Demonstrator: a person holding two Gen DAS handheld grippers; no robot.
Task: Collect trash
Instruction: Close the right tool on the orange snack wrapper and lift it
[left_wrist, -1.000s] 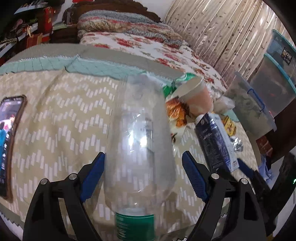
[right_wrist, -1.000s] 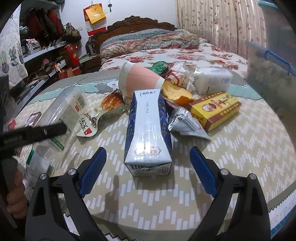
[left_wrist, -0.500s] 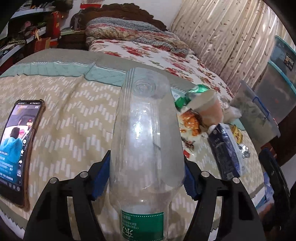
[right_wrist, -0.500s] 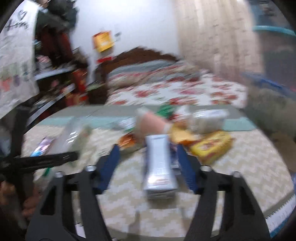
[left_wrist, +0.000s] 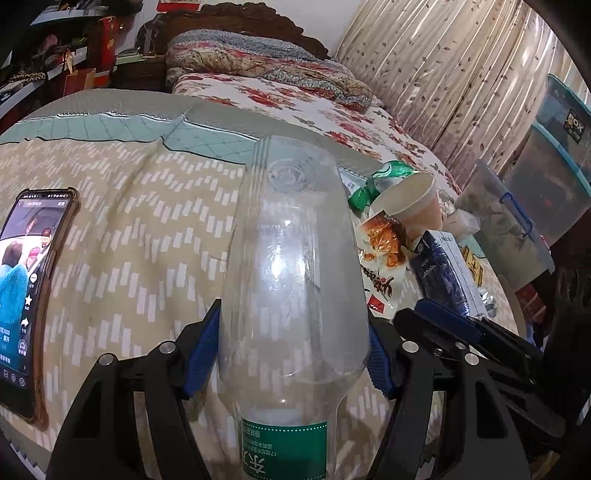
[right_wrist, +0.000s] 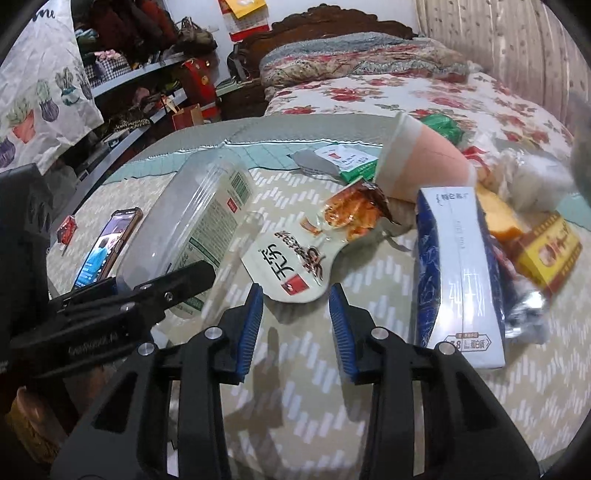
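Pads of my left hand-held gripper (left_wrist: 293, 354) clamp the clear empty plastic bottle (left_wrist: 291, 277) at its wide body over the bench (left_wrist: 122, 258): light, slick, crushable (neck is cut off below). My right hand-held gripper (right_wrist: 295, 317) is closing on nothing, just short of the flat white snack wrapper (right_wrist: 295, 266), limp; pinch an edge. Farther trash overlaps.

Patterned bedcover (right_wrist: 303, 387) carries phone (right_wrist: 107, 247), snack wrapper (right_wrist: 295, 262), milk carton (right_wrist: 458, 280).
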